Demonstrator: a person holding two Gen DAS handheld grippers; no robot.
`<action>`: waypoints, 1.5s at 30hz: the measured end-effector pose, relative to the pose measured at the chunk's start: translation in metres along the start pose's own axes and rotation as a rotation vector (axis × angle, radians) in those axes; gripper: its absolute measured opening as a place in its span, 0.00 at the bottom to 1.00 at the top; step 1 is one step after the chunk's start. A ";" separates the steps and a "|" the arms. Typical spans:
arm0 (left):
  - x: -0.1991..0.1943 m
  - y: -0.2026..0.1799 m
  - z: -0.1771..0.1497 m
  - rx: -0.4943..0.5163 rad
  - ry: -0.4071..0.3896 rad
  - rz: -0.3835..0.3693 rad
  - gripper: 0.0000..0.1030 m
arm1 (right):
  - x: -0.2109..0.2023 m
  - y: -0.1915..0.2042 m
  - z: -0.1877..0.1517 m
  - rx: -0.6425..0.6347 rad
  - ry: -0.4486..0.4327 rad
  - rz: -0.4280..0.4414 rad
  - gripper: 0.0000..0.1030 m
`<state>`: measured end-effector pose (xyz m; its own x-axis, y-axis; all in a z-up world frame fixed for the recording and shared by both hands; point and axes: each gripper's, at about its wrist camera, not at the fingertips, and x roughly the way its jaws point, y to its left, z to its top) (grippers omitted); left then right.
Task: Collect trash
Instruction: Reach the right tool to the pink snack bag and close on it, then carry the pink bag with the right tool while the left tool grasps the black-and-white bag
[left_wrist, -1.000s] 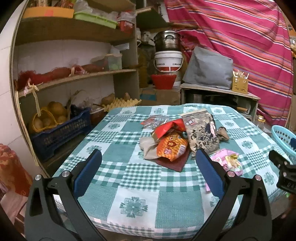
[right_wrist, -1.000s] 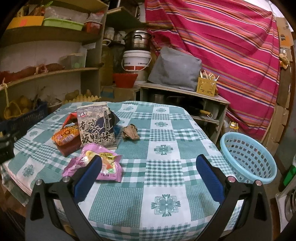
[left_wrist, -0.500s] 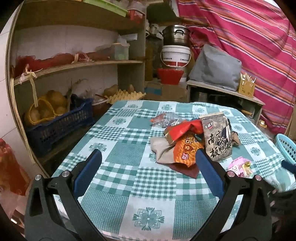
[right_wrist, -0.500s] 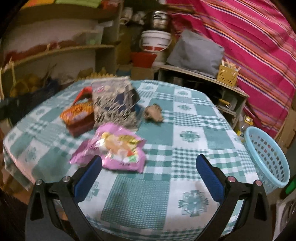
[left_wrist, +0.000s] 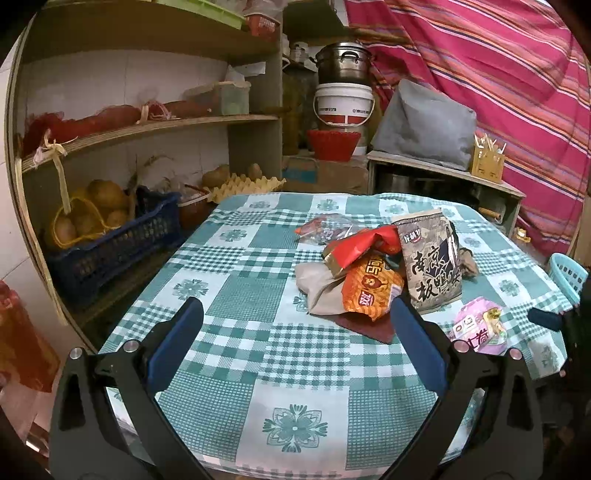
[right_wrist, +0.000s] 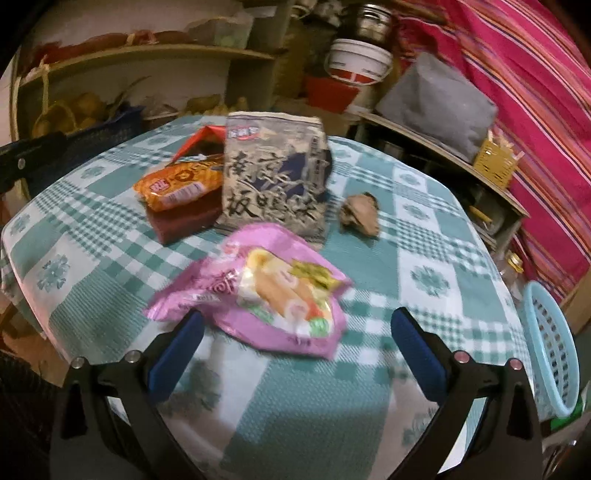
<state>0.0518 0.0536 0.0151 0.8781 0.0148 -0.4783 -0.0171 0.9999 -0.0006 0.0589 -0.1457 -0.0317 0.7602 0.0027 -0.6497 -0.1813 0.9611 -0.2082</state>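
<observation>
Trash lies on the green checked tablecloth (left_wrist: 236, 343): a pink wrapper (right_wrist: 266, 291) (left_wrist: 478, 326), a grey printed bag (right_wrist: 275, 184) (left_wrist: 432, 266), an orange packet (right_wrist: 177, 184) (left_wrist: 371, 290), a red wrapper (left_wrist: 354, 249), a beige bag (left_wrist: 317, 284), a clear wrapper (left_wrist: 325, 229) and a brown crumpled scrap (right_wrist: 360, 214). My right gripper (right_wrist: 295, 350) is open and low over the table, just short of the pink wrapper. My left gripper (left_wrist: 295, 339) is open above the near left of the table, holding nothing. A light blue basket (right_wrist: 552, 350) (left_wrist: 567, 273) stands off the table's right side.
Wooden shelves (left_wrist: 147, 125) with a dark blue crate (left_wrist: 110, 243) of produce stand close to the table's left. Behind are a white bucket (left_wrist: 343, 105), a red basin (left_wrist: 332, 144), a grey cushion (left_wrist: 424, 125) on a low cabinet, and a striped pink cloth (left_wrist: 498, 74).
My right gripper has moved forward and down toward the pink wrapper, which now fills more of its view. My left gripper has shifted left, sliding the trash pile rightward in its view.
</observation>
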 end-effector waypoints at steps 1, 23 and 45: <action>0.001 0.000 0.000 0.001 0.003 0.000 0.95 | 0.002 0.001 0.003 -0.013 0.000 0.008 0.94; 0.023 -0.024 0.009 0.029 0.038 -0.019 0.95 | 0.012 -0.029 0.015 0.063 -0.014 0.245 0.05; 0.097 -0.104 0.039 0.076 0.144 -0.203 0.79 | 0.018 -0.164 0.018 0.293 -0.074 0.139 0.04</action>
<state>0.1576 -0.0486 0.0030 0.7828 -0.1820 -0.5950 0.1929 0.9801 -0.0461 0.1137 -0.2978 0.0042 0.7861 0.1493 -0.5999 -0.1076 0.9886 0.1050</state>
